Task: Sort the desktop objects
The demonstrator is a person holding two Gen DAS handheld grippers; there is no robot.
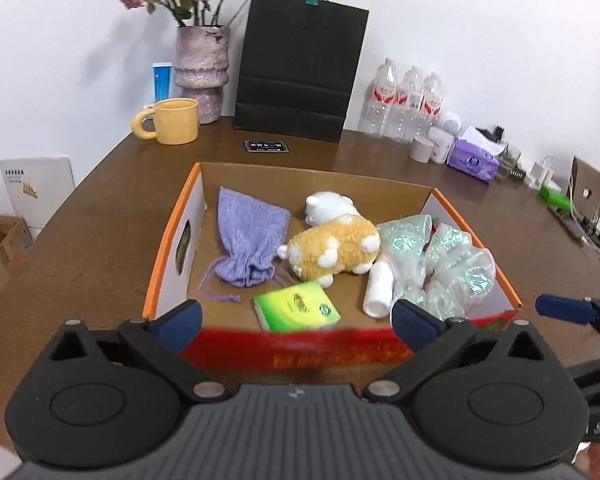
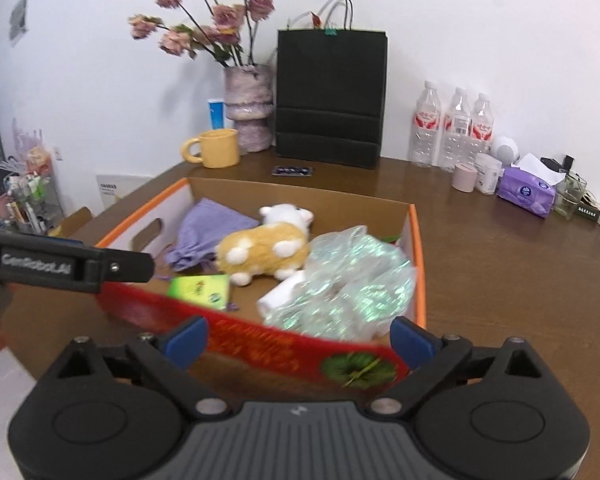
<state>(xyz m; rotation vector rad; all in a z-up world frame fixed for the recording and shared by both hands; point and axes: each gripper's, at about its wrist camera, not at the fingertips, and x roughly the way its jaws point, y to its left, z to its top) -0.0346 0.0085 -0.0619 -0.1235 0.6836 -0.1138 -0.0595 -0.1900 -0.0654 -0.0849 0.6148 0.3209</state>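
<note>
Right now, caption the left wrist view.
Open left hand-held gripper faces cardboard box holding plush toy and purple pouch.

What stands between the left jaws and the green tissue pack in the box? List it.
Only the box's red front wall. The left gripper is open and sits just outside that wall, with the green tissue pack lying on the box floor right behind it. Nothing lies on the pack; the plush toy and purple pouch sit farther back.
</note>
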